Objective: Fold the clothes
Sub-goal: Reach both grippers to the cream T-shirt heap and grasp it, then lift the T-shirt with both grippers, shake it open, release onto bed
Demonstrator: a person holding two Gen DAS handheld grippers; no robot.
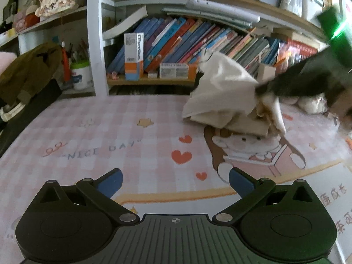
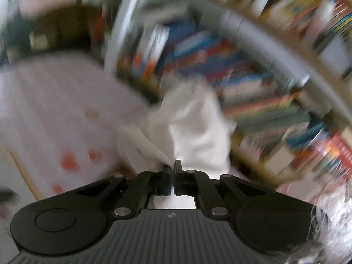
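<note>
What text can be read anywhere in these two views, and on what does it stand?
"NICE DAY": printed on the pink checked mat.
Chinese characters at the mat's right edge: cut off, unreadable.
Orange-and-white box: lettering too blurred.
Book spines: too small.
Right wrist view: motion-blurred, nothing legible.

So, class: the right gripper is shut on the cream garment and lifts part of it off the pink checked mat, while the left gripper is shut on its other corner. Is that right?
Not quite. The left gripper is open and holds nothing, over the pink checked mat, as the left wrist view shows. The right gripper is indeed shut on the cream garment.
</note>
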